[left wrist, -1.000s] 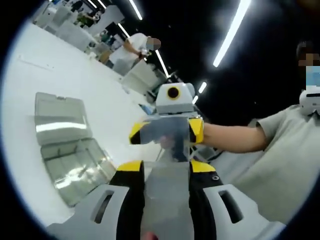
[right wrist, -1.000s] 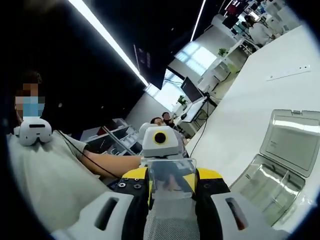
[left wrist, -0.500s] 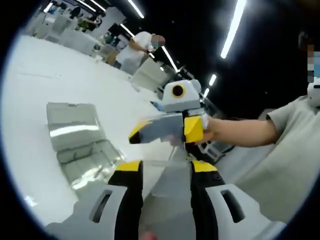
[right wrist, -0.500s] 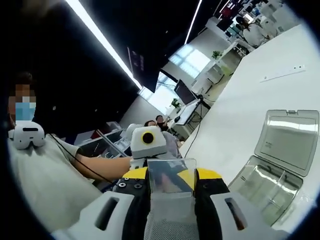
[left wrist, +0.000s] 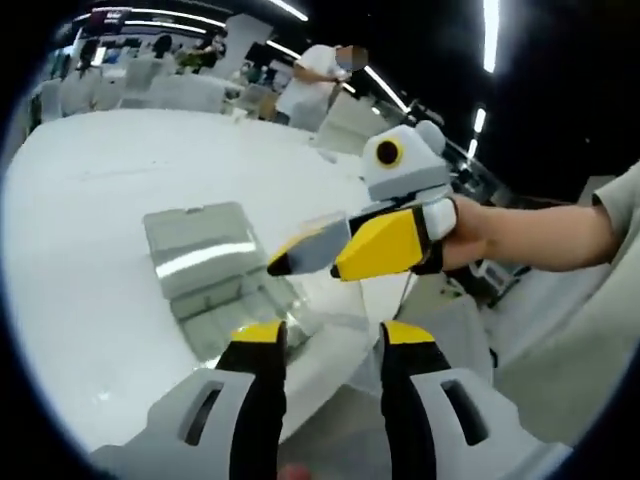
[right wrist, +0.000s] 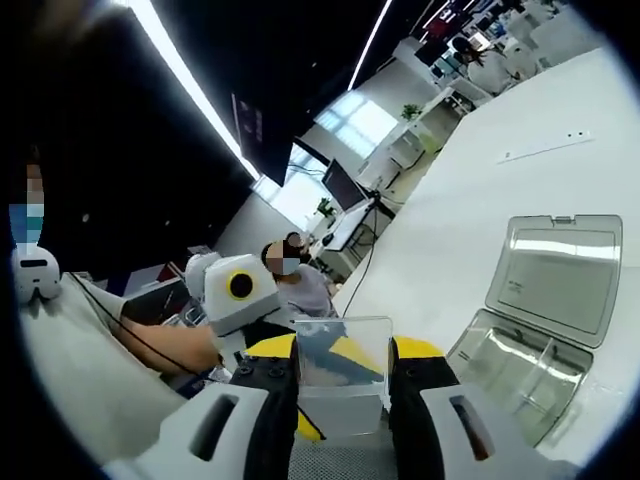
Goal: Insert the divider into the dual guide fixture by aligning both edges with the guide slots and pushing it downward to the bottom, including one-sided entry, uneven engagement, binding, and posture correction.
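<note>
My right gripper (right wrist: 340, 352) is shut on the clear divider (right wrist: 340, 385), a see-through plate that stands upright between its yellow-tipped jaws. The same gripper (left wrist: 308, 266) enters the left gripper view from the right, held in a hand, its jaws pointing left above the table. The guide fixture, a clear box (left wrist: 215, 275) with its lid hinged back, lies on the white table (left wrist: 90, 200) below and left of that gripper. In the right gripper view the box (right wrist: 535, 325) lies to the right of the divider. My left gripper (left wrist: 333, 338) is open with nothing between its jaws.
A person in a grey shirt (left wrist: 600, 330) holds both grippers. Other people (left wrist: 320, 75) stand at desks beyond the table's far edge. Monitors and desks (right wrist: 345, 190) line the background. Bare table surface (right wrist: 470, 210) surrounds the box.
The divider lay between my left gripper's jaws a second ago and is gone from them now. The right gripper keeps hold of it. Both grippers have swung toward the table and box.
</note>
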Demonstrator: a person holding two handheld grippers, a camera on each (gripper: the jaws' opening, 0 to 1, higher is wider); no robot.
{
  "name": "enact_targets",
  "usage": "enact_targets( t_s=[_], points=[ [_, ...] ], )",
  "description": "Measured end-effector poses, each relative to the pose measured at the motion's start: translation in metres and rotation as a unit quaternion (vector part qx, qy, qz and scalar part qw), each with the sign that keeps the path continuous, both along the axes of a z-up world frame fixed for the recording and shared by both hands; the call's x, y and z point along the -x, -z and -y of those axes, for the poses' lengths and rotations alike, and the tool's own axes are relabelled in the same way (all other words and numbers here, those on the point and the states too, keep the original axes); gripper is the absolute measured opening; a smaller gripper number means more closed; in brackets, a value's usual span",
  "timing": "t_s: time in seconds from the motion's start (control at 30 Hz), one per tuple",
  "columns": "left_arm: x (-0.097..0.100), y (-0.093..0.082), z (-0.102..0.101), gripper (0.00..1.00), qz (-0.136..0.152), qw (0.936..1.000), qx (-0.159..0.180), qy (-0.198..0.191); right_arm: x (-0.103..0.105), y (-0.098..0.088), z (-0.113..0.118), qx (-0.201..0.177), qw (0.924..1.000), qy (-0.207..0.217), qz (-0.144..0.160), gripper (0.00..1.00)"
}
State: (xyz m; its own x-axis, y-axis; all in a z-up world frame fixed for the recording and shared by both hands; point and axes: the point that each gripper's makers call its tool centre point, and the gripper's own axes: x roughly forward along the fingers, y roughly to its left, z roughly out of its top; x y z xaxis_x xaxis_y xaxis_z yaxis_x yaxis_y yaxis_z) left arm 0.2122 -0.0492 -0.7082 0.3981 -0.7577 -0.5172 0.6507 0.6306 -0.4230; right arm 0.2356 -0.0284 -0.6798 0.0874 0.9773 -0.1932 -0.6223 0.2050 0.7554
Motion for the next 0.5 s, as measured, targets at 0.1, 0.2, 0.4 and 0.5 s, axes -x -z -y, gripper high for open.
enact_targets(
  t_s=[0.1, 0.2, 0.4, 0.5],
  points=[
    [-0.001, 0.001, 0.001, 0.31, 0.000, 0.9997, -0.010, -0.023, -0.003, 0.010, 0.001, 0.021, 0.9997, 0.015, -0.001, 0.30],
    [-0.002, 0.006, -0.002, 0.27, -0.005, 0.9982, -0.029, -0.052, -0.006, 0.014, 0.002, 0.029, 0.9991, 0.030, -0.005, 0.30],
    [-0.007, 0.018, -0.005, 0.22, -0.014, 0.9939, -0.060, -0.091, -0.010, 0.020, 0.002, 0.048, 0.9976, 0.050, -0.008, 0.30],
    [-0.008, 0.021, -0.005, 0.17, -0.022, 0.9923, -0.062, -0.104, -0.010, 0.025, 0.002, 0.062, 0.9964, 0.057, -0.003, 0.30]
  ],
)
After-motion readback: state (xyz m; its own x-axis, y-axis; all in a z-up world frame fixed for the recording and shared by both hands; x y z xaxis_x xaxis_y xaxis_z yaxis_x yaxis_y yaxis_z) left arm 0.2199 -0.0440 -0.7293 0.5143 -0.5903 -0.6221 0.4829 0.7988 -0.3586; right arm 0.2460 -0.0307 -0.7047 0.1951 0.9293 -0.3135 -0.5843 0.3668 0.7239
